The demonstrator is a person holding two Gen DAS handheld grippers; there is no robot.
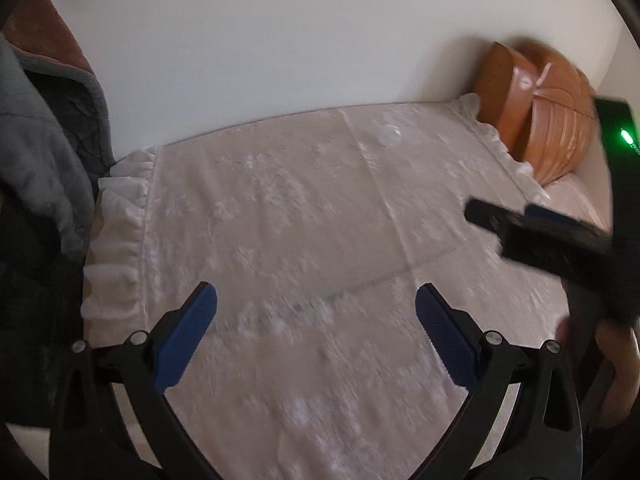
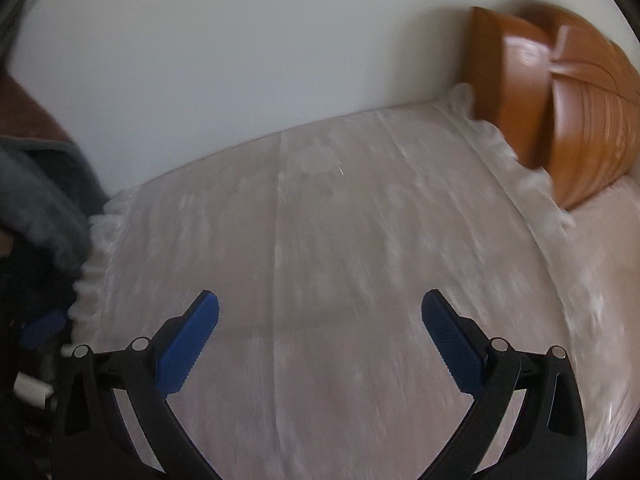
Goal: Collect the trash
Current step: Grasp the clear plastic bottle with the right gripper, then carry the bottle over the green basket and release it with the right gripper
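Jaws of both the left gripper [image 1: 316, 320] and right gripper [image 2: 320, 326] stand spread, empty, over the pale embroidered bed cover [image 1: 312, 208]. The small clear crumpled wrapper [image 1: 390, 136] far ahead looks light and flimsy. It likely wants a pinch across its bunched middle.

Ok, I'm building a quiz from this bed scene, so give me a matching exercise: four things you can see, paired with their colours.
Things:
1. wooden headboard
2. bedspread
3. blanket
4. pads of the right claw

Colours:
A. blue
B. pale pink with white lace pattern
C. orange-brown
D. grey

Pairs: 1-C, 2-B, 3-D, 4-A
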